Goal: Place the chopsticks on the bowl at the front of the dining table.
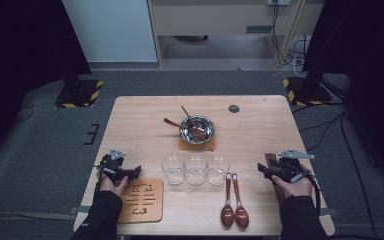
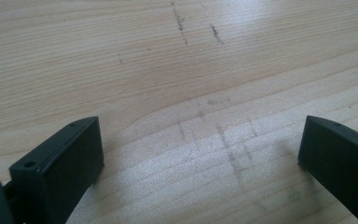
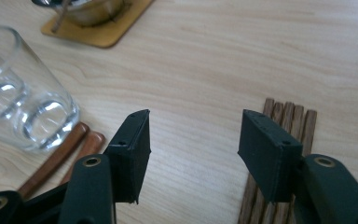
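My left gripper (image 1: 129, 172) rests low at the table's left front, just behind a wooden trivet (image 1: 141, 201). In the left gripper view its jaws (image 2: 200, 154) stand wide apart over bare wood, so it is open and holds nothing. My right gripper (image 1: 266, 170) is at the right front, over a bundle of dark wooden chopsticks (image 3: 286, 119) that lies under its right jaw. This gripper (image 3: 193, 140) is open about halfway, with only table between its jaws. Three clear glasses (image 1: 195, 169) stand in a row mid-table, and two wooden spoons (image 1: 234, 202) lie in front of them.
A metal bowl (image 1: 197, 129) on a tan coaster (image 1: 184, 145) sits behind the glasses, with a wooden spoon and sticks in it. In the right gripper view the nearest glass (image 3: 25, 109) and the spoon handles (image 3: 67, 151) lie left of the jaws. The table's edges are near both hands.
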Action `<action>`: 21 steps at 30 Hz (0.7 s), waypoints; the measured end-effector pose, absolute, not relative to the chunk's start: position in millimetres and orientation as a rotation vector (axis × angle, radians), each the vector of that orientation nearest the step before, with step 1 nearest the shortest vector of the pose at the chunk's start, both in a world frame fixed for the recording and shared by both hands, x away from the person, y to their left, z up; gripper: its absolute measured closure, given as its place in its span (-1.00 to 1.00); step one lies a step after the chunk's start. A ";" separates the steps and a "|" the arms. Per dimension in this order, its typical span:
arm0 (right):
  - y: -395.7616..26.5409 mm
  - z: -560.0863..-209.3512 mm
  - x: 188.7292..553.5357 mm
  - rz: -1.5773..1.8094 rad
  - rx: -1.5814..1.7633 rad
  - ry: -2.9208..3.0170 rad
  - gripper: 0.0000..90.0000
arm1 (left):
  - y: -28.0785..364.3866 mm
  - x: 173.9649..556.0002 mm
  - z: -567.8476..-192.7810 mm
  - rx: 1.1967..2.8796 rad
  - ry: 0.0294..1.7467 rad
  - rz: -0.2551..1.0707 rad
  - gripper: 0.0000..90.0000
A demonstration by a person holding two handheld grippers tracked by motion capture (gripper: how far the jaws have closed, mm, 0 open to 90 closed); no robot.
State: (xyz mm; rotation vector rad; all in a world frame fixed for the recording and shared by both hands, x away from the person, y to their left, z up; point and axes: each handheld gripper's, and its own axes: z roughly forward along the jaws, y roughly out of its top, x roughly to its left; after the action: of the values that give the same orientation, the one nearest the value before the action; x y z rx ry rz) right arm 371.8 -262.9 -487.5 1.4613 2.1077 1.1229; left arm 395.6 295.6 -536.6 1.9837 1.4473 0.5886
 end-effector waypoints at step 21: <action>-270.1 -506.3 373.6 0.987 1.528 2.177 0.20 | 295.6 395.6 -536.6 1.985 1.447 0.589 -1.00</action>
State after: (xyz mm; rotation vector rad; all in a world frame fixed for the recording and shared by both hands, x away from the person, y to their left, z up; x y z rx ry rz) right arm 373.6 -270.1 -506.3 1.5279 2.1770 0.9868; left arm 395.6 295.6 -536.6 1.9846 1.4469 0.5885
